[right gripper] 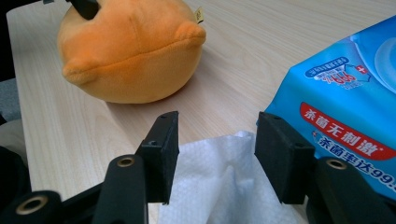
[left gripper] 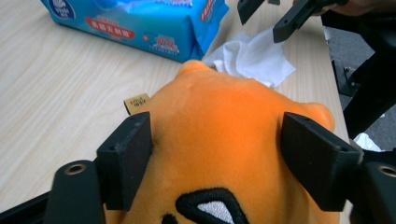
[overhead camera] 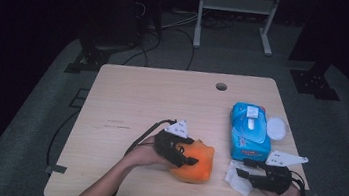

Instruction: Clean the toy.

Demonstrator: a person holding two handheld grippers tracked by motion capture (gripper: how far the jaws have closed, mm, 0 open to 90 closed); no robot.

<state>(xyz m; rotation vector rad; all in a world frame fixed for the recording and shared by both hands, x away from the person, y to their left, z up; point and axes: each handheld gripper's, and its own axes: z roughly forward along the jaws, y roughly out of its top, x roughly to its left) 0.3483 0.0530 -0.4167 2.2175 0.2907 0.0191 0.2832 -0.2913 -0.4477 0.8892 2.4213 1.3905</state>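
An orange plush toy (overhead camera: 197,167) (left gripper: 224,116) (right gripper: 130,51) lies near the table's front edge. My left gripper (overhead camera: 186,157) (left gripper: 217,144) is shut on it, one pad pressing each side of its soft body. To its right a crumpled white wipe (overhead camera: 237,182) (left gripper: 254,58) (right gripper: 219,186) rests on the wood. My right gripper (overhead camera: 240,167) (right gripper: 215,149) stands open over the wipe, a raised fold between the jaws and apart from both pads. Right behind the wipe is a blue pack of wet wipes (overhead camera: 249,132) (right gripper: 345,102).
A round white lid (overhead camera: 276,128) lies beside the pack near the table's right edge. A cable hole (overhead camera: 221,86) sits at the back of the wooden table (overhead camera: 137,98). Stand legs and cables are on the floor beyond.
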